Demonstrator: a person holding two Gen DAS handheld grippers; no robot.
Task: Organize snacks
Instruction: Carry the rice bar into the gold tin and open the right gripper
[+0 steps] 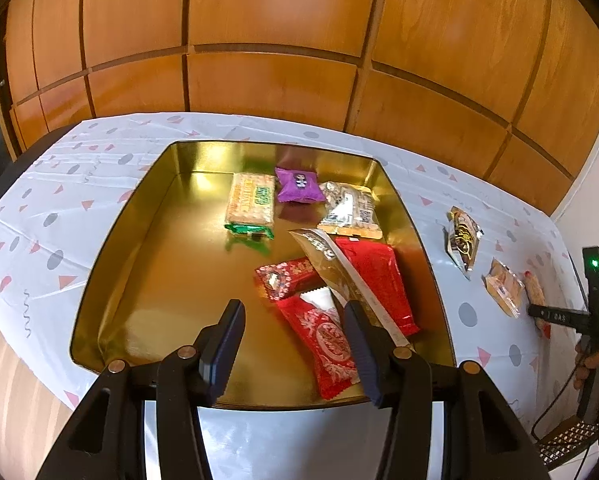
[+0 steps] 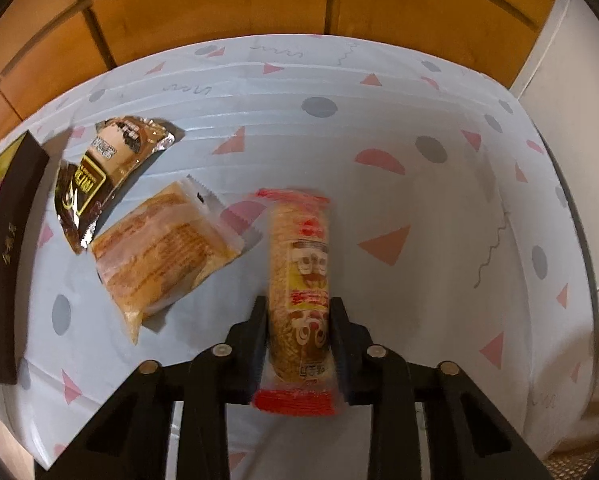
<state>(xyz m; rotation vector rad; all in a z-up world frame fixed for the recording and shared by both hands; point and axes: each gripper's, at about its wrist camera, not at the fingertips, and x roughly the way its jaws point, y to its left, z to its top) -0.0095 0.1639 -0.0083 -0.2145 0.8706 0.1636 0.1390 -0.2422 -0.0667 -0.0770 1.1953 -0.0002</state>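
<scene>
Gold tin (image 1: 111,248) on the tabletop (image 1: 39,216) holds a cracker pack (image 1: 251,204), purple pouch (image 1: 297,186), and red packets (image 1: 331,344). My left fingers (image 1: 295,344) hover spread wide and empty over its near edge. My right fingers (image 2: 298,344) are clamped on a rice-cracker roll (image 2: 299,276) lying lengthwise between them above the tabletop, beside a pastry pack (image 2: 159,256) and a brown wrapper (image 2: 99,172).

Warm indoor light, apparently from overhead, falls evenly on both fisheye views. The gold tin (image 1: 111,264) mirrors its contents and shows glare along its far wall. Wall panels (image 1: 271,12) bow sharply toward dark, vignetted corners. In the right wrist view, motion blur smears the cracker packet (image 2: 299,280); soft shadows edge the tablecloth (image 2: 419,208).
</scene>
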